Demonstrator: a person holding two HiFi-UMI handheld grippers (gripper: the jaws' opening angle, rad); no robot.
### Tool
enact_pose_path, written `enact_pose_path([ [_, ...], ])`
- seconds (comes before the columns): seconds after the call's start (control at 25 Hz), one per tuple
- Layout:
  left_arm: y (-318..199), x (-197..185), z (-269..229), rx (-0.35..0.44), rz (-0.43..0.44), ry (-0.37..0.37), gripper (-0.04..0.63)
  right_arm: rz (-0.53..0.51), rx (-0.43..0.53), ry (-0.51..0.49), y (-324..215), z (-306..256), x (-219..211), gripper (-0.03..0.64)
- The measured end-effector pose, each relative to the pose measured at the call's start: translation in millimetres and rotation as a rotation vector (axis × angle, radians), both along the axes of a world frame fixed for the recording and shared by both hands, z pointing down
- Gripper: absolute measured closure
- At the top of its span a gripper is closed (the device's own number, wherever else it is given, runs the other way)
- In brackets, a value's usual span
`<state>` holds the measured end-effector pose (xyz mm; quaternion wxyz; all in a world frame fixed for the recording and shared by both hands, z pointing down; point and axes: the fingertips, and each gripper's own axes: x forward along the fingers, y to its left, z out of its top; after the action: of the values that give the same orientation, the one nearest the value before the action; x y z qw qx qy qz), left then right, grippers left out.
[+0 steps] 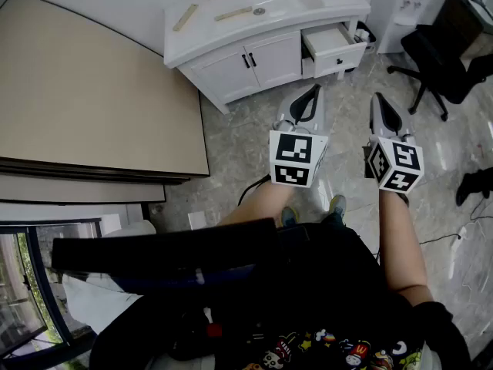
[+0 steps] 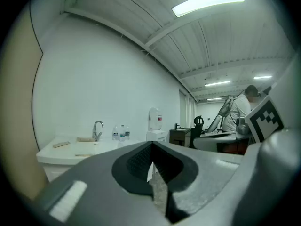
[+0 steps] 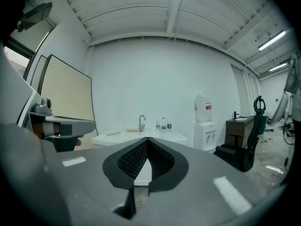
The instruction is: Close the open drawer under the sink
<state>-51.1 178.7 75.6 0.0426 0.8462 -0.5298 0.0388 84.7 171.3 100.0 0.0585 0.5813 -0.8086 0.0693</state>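
Note:
In the head view a white sink cabinet stands at the top on the marble floor. Its right-hand drawer is pulled out, white with a dark knob. My left gripper and right gripper hover side by side over the floor, well short of the cabinet, tips pointing toward it. Both are shut with nothing held. The left gripper view shows the left gripper with the sink top and faucet far off at left. Beyond the right gripper, the faucet is straight ahead.
A large beige board leans at the left. A water dispenser and a black office chair stand right of the cabinet. Wood strips lie on the counter. A person works far right in the left gripper view.

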Motion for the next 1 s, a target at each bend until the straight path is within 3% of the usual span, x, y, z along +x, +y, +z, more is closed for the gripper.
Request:
enact_pose_path([
  [0.28,-17,9,9,-0.016,-0.007,0.007,0.595,-0.025,0.008,0.001,-17,8,10,0.592],
  [0.56,-57,55,32,-0.024,-0.061,-0.004,0.595,-0.094,-0.008,0.027,-57,40,55,0.592],
  [0.76,-113,71,52,-0.036,-0.081,-0.019,0.595,-0.158,-0.047,0.049,-116,73,65,0.591],
  [1.0,-203,57,86,-0.052,-0.044,-0.043,0.595,-0.122,-0.108,0.046,-203,124,57,0.589],
])
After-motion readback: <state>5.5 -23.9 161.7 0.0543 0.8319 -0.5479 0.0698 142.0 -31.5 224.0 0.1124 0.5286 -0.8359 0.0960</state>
